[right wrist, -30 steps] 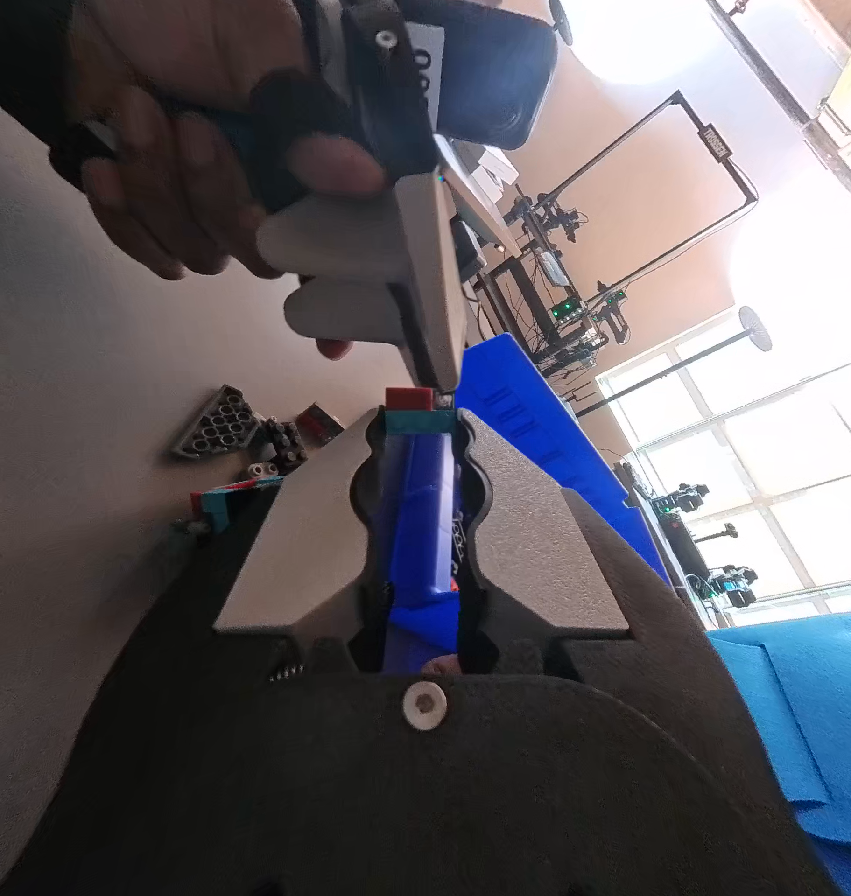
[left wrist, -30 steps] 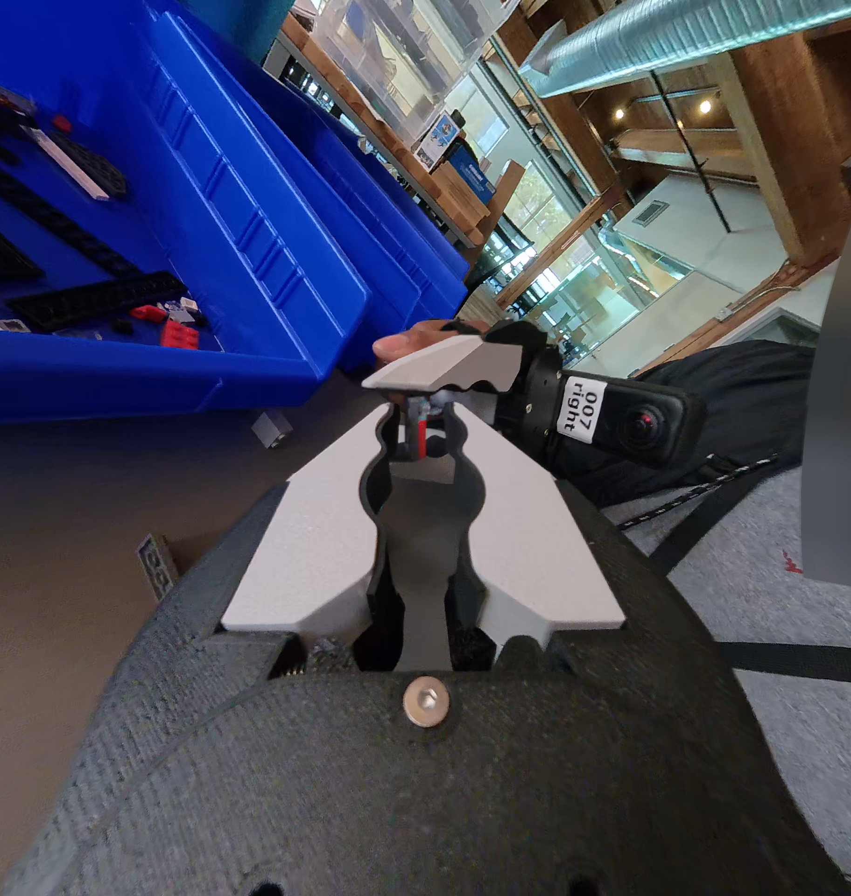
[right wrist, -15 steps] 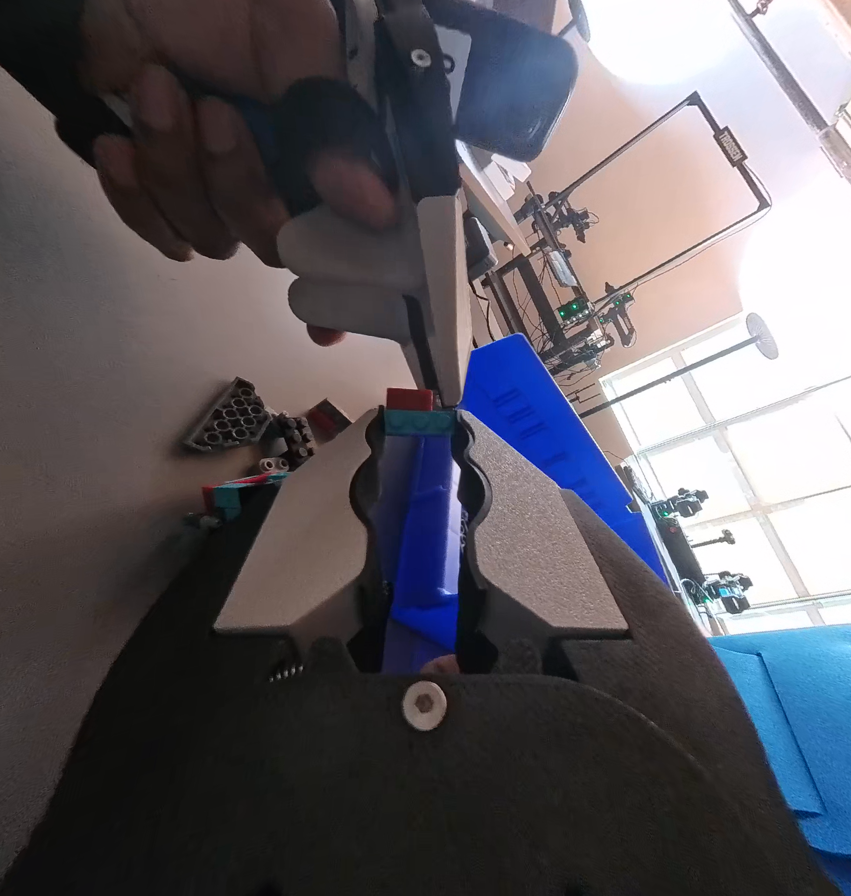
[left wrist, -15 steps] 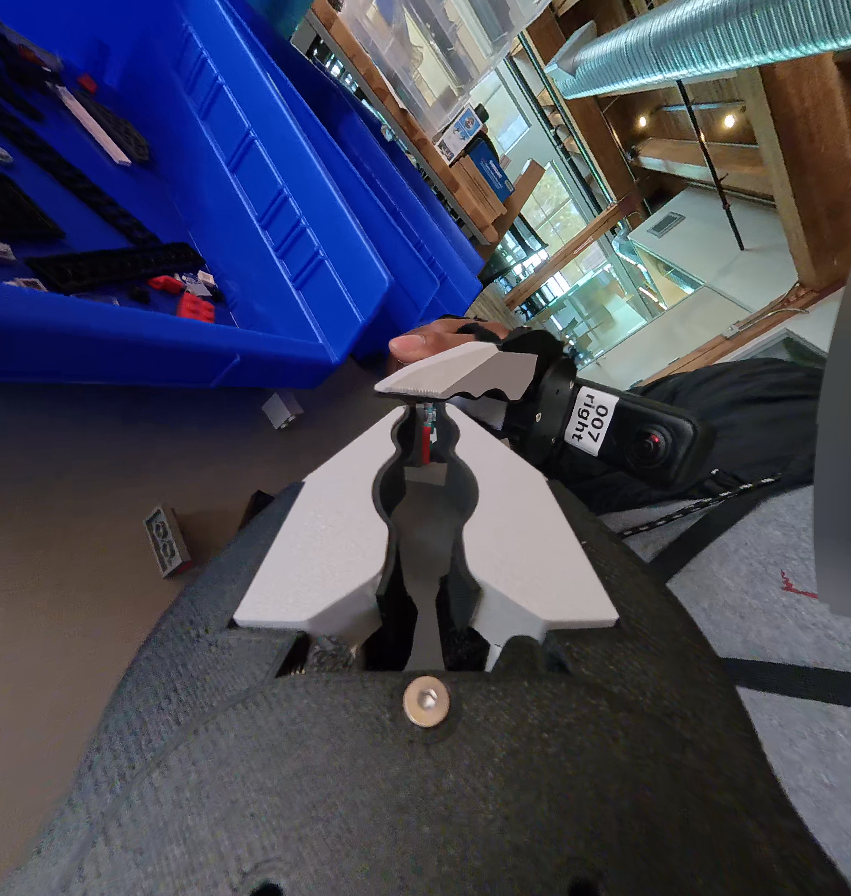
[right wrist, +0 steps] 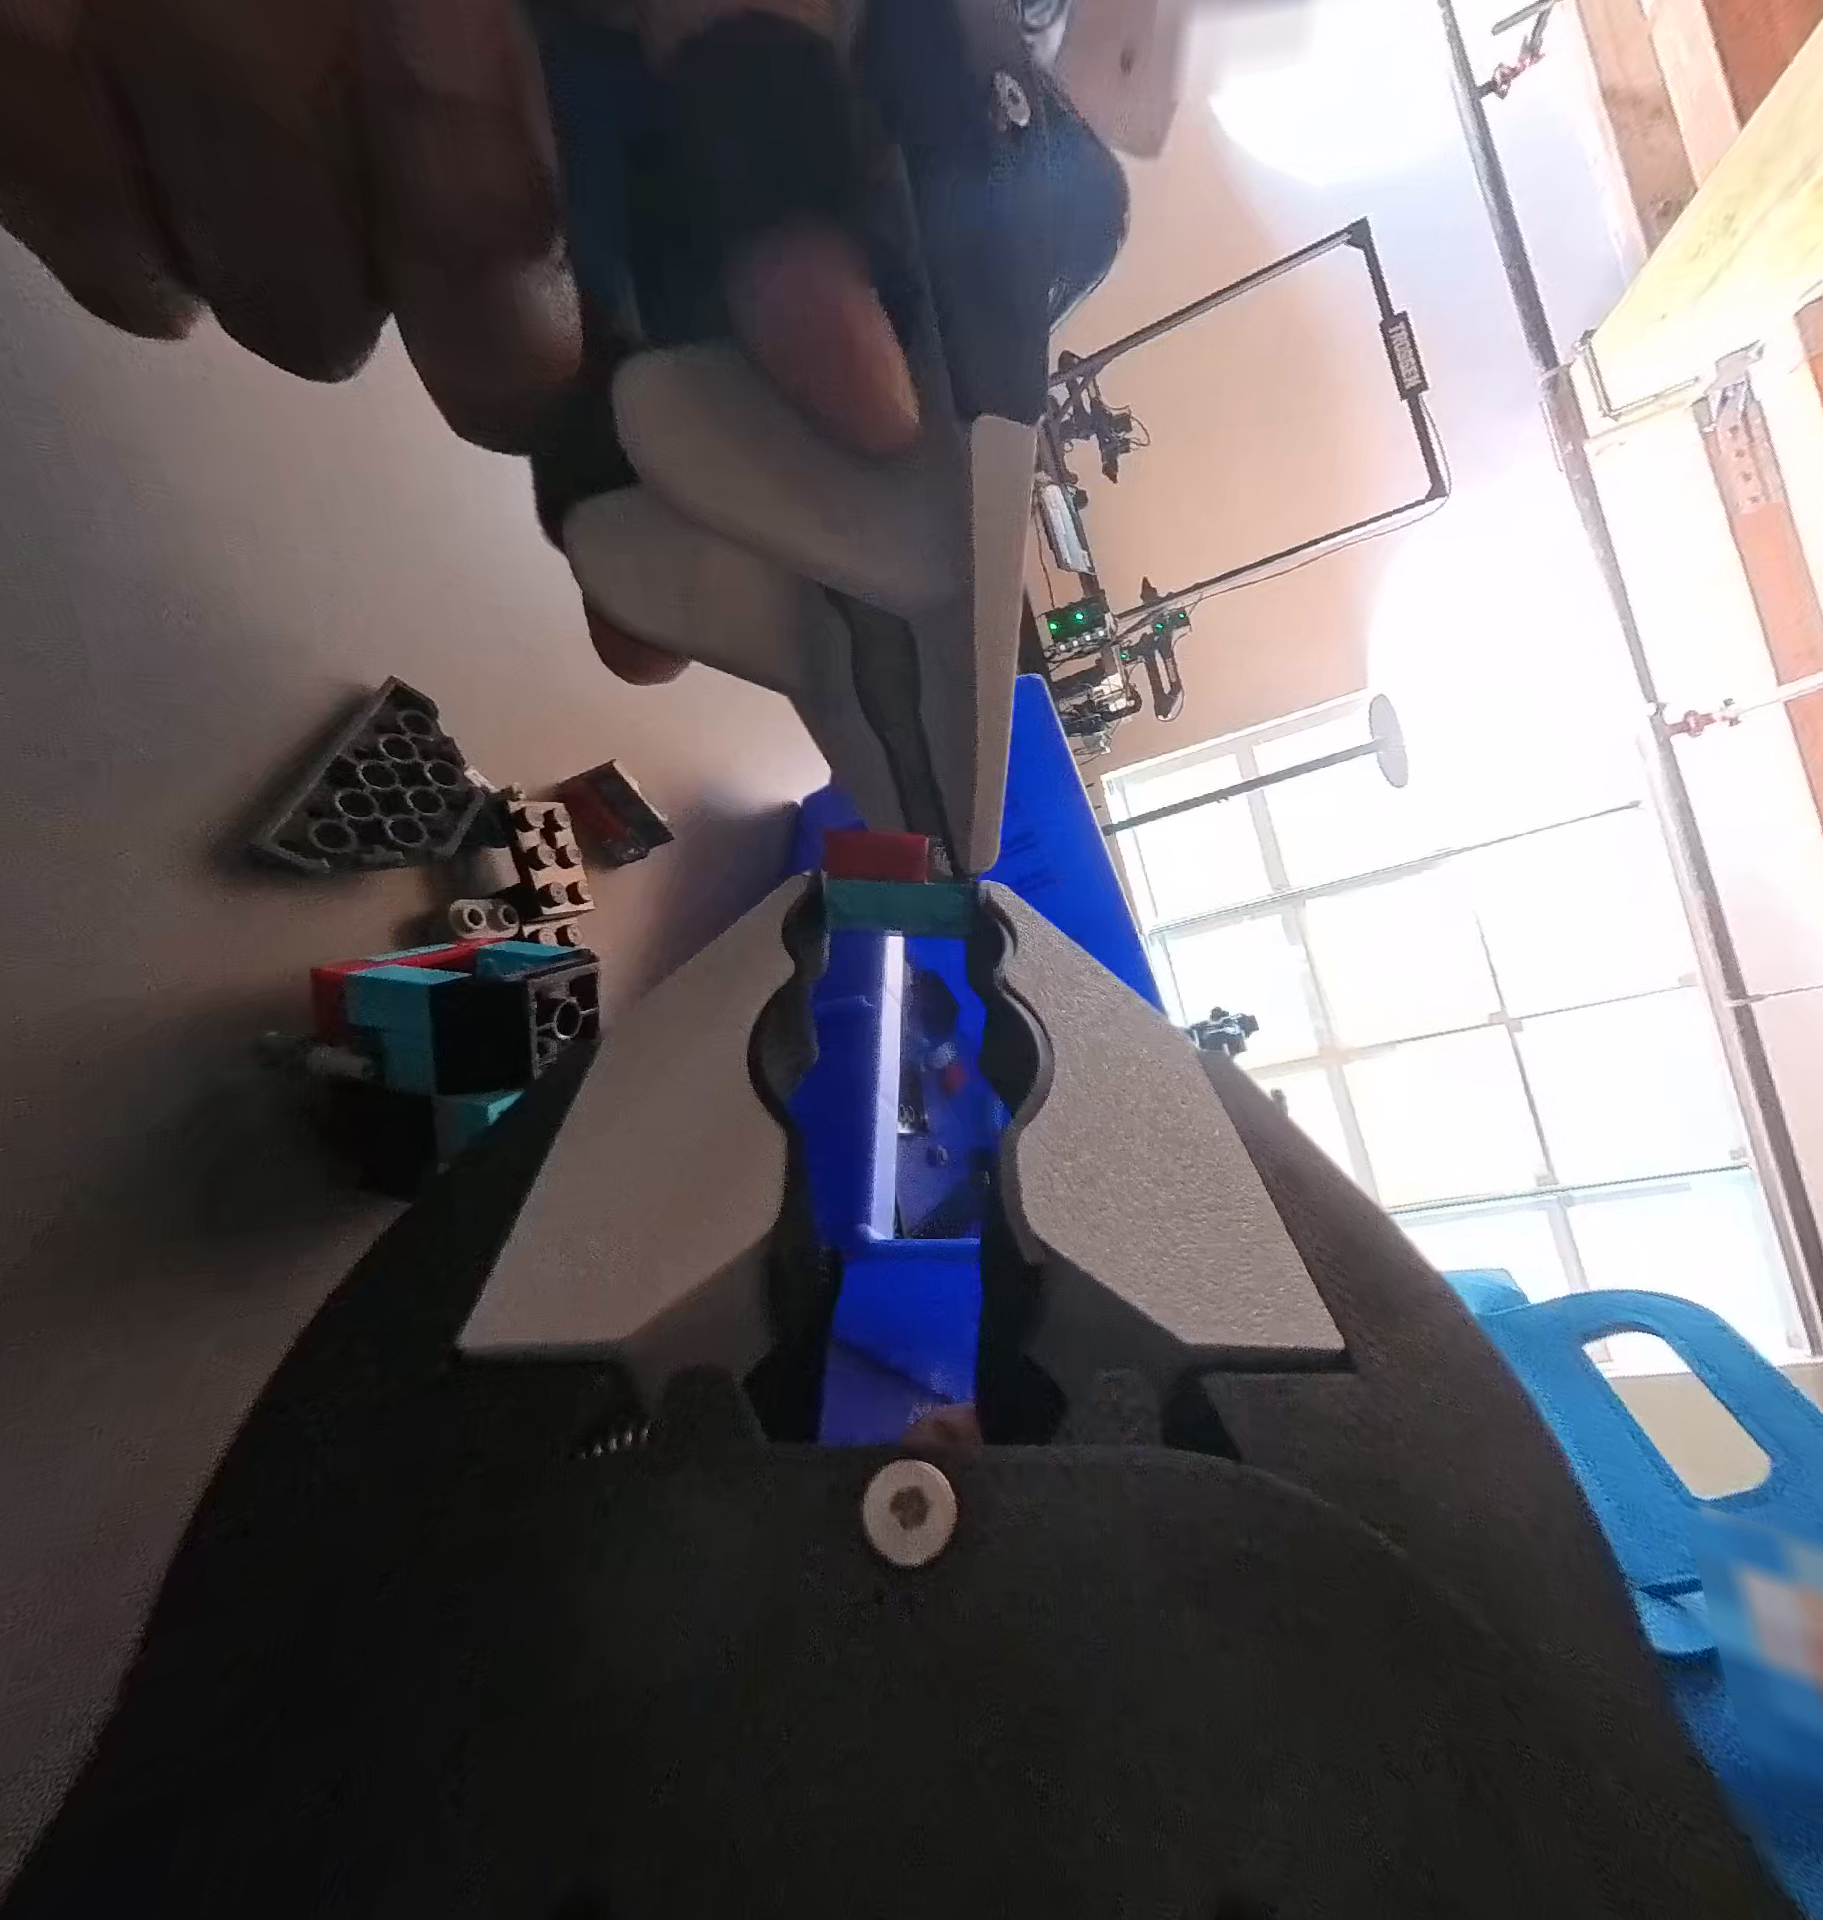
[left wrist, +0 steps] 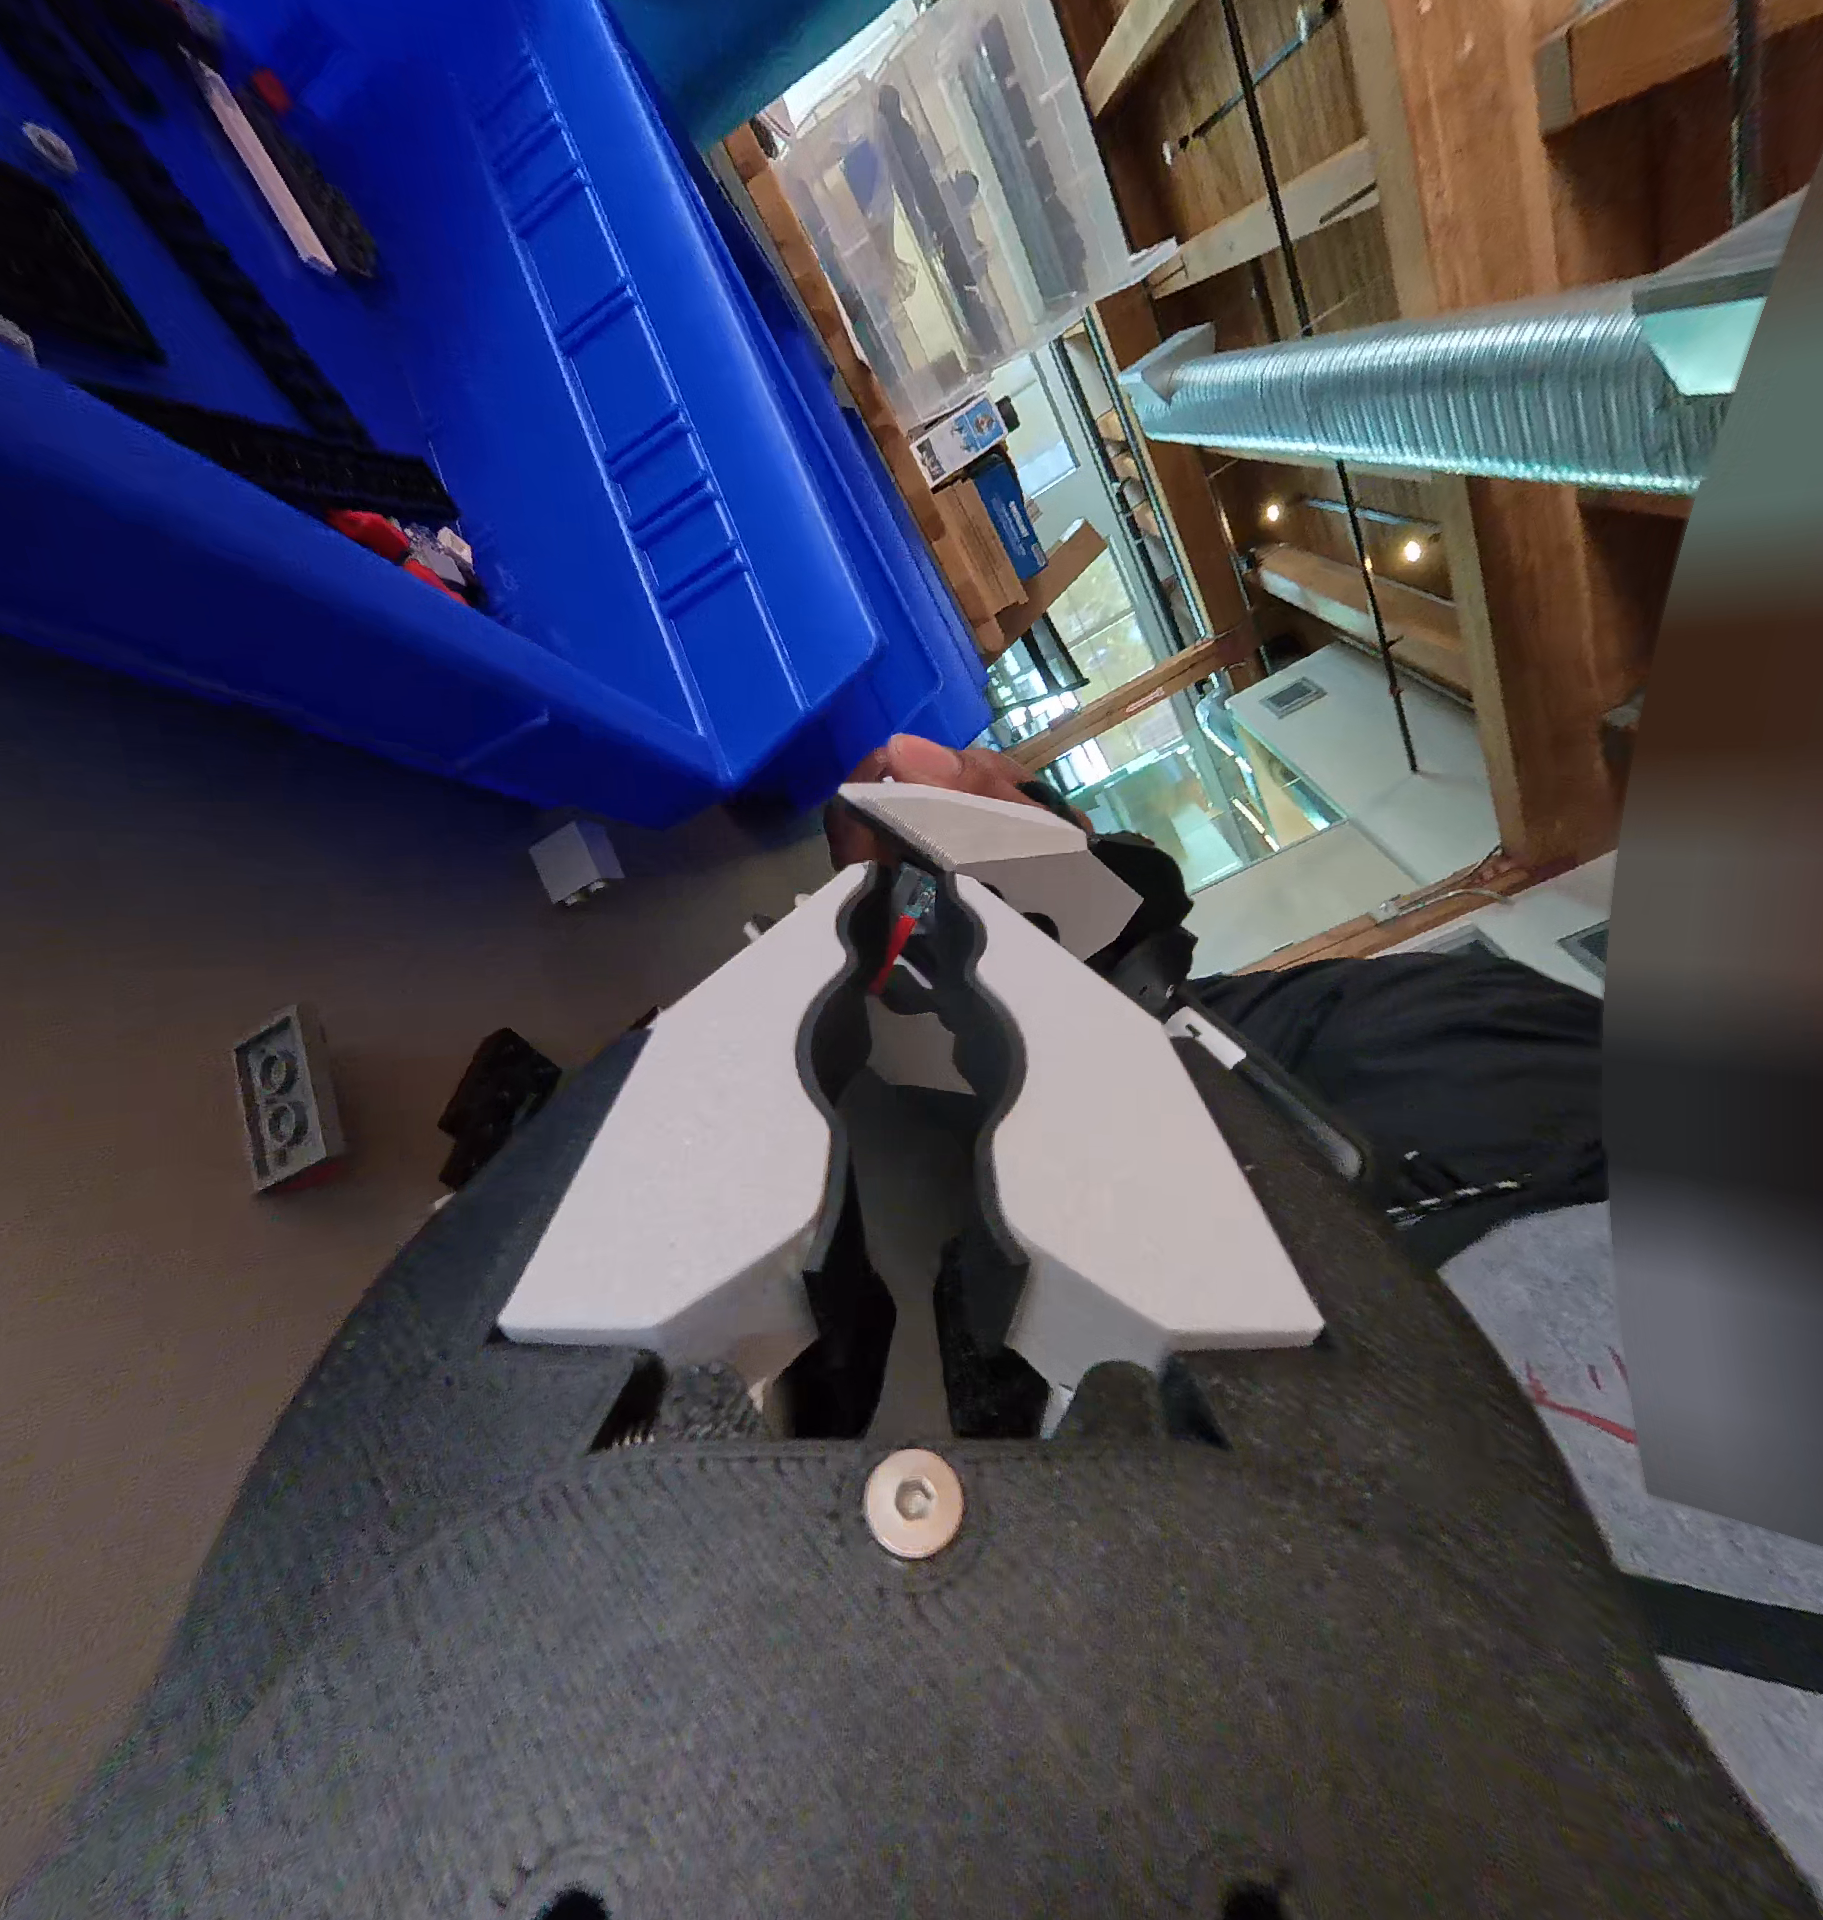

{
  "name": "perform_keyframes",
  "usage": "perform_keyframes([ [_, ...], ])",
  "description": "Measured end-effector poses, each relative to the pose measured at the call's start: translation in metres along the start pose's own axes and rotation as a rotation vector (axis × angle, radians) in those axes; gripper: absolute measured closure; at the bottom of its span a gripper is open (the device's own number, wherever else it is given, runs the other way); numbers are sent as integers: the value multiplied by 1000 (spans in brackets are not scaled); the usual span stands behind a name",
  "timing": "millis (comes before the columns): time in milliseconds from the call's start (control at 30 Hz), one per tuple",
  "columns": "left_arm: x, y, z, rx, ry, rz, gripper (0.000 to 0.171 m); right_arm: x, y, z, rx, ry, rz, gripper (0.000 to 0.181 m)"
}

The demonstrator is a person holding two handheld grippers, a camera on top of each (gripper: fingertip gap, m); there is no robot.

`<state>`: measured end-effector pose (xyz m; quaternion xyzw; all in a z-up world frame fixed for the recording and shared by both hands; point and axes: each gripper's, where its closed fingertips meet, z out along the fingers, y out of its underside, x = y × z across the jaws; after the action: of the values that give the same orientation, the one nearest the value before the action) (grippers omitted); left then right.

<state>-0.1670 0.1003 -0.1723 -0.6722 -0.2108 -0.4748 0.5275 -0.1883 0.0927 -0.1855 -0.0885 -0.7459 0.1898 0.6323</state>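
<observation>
Bricks scattered left of right gripper; blue bin behind.

Blue bins, loose bricks, perhaps plastic.

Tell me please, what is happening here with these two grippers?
A person holds both grippers above a table. The right gripper is shut on a small teal plate with a red piece on top. The left gripper is closed at that red piece's edge. Loose bricks lie on the table, and a blue bin stands beside.
</observation>
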Motion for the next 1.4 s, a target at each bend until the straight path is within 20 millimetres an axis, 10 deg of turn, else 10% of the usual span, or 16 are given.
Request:
perform_keyframes([
  [767, 2, -5, 0, 77, 90, -152, 163, 9, 2, 0, 0, 61, -60, 153],
  [1400, 1, -11, 0, 59, -117, 265, 163, 11, 4, 0, 45, -142, 418, 146],
])
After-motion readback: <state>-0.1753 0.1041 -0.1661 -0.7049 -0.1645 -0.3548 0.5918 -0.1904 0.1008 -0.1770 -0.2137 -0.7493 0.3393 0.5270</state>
